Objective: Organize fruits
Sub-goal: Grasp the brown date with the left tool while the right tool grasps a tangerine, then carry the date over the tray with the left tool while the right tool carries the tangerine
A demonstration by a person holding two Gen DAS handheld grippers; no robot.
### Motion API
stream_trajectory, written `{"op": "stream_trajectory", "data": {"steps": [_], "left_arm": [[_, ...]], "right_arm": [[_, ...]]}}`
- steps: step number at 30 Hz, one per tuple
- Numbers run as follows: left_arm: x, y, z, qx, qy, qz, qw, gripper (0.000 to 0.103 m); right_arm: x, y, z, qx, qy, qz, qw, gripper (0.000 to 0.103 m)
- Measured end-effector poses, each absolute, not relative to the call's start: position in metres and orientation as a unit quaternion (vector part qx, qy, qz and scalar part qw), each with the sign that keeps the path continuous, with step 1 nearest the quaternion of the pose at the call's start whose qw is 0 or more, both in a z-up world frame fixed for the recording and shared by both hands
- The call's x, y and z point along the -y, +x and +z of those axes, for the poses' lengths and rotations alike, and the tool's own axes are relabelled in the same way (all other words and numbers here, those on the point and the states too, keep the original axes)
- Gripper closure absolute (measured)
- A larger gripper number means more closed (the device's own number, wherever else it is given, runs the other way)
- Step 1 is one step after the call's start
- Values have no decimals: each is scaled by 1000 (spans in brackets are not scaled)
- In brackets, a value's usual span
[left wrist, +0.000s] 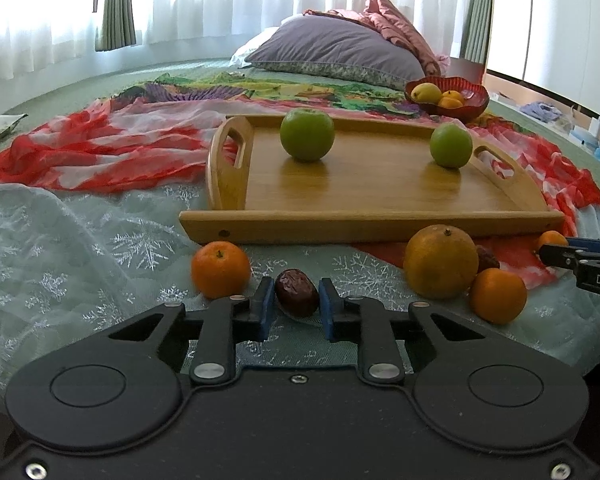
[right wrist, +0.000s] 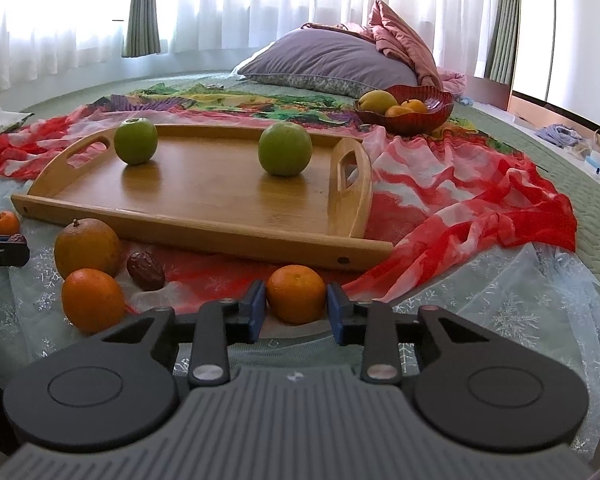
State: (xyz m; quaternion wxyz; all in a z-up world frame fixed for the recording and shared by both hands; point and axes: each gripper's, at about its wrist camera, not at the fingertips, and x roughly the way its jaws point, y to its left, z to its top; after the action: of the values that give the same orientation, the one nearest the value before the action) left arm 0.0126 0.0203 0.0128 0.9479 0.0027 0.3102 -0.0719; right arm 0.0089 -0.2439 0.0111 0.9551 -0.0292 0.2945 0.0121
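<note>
On the bed's snowflake cloth, my left gripper (left wrist: 296,285) is shut on a dark red date (left wrist: 297,300), blue pads pressed to its sides. A small mandarin (left wrist: 221,269) lies just to its left. My right gripper (right wrist: 295,292) is shut on another mandarin (right wrist: 296,296) in front of the wooden tray (right wrist: 220,232). Two green apples (right wrist: 135,141) (right wrist: 285,149) stand on the tray. Left of my right gripper lie a large orange (right wrist: 87,248), a mandarin (right wrist: 93,300) and a second date (right wrist: 145,271).
A red bowl (right wrist: 406,120) with a yellow fruit and mandarins stands behind the tray on the right. A rumpled red-and-white scarf (right wrist: 460,208) surrounds the tray. A purple pillow (right wrist: 332,60) and curtains lie beyond. My left gripper's tip (right wrist: 0,254) shows at the left edge.
</note>
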Motion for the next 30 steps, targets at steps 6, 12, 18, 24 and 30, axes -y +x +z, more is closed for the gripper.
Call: {"op": "stream_trajectory", "data": {"steps": [6, 12, 18, 24, 30], "left_arm": [[-16, 9, 28, -290, 10, -82, 954, 81], [-11, 21, 48, -273, 6, -91, 958, 81], [-5, 46, 63, -262, 3, -99, 960, 81], [-2, 86, 65, -273, -13, -103, 956, 81], [2, 123, 57, -287, -13, -94, 953, 81]], "right_arm": [[244, 7, 19, -281, -28, 6, 959, 66], [242, 12, 38, -258, -28, 9, 966, 66], [235, 31, 51, -244, -36, 13, 969, 66], [231, 64, 54, -253, -32, 15, 967, 66], [227, 94, 44, -272, -27, 9, 962, 66]]}}
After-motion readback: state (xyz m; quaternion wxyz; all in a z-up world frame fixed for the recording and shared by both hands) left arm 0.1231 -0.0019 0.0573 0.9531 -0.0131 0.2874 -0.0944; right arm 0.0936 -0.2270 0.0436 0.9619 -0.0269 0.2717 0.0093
